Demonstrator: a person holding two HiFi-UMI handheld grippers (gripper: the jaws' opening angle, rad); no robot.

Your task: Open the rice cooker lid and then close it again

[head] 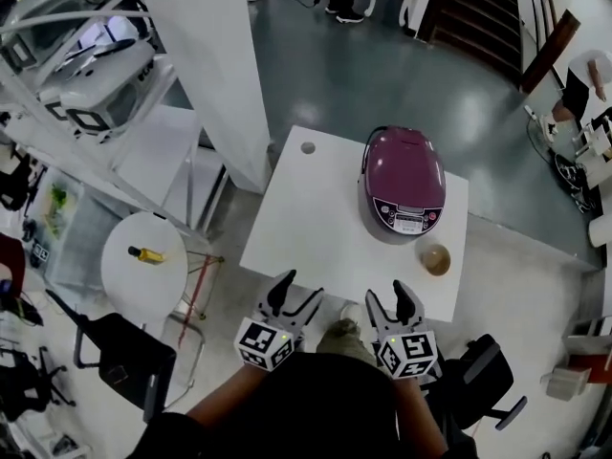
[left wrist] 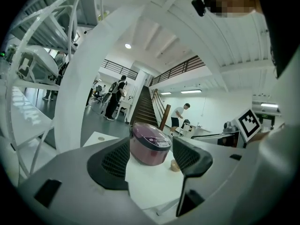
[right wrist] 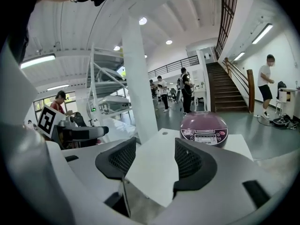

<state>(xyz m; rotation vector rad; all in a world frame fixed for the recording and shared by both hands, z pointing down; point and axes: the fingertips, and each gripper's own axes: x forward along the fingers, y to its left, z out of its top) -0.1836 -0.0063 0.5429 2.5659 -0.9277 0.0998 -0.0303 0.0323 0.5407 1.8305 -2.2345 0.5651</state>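
A purple rice cooker (head: 403, 182) with its lid down stands at the far right of a white square table (head: 316, 228); its control panel faces me. It shows too in the left gripper view as the rice cooker (left wrist: 149, 144) and in the right gripper view as the rice cooker (right wrist: 204, 128). My left gripper (head: 294, 297) hovers open at the table's near edge. To its right, my right gripper (head: 393, 305) is open as well, holding nothing. Both are well short of the cooker.
A small tan bowl (head: 436, 259) sits in front of the cooker. A white pillar (head: 215, 65) rises beyond the table's left side. A round white side table (head: 143, 271) with a yellow bottle (head: 147, 254) is at left. Black chairs (head: 483, 379) stand near me. People stand in the background.
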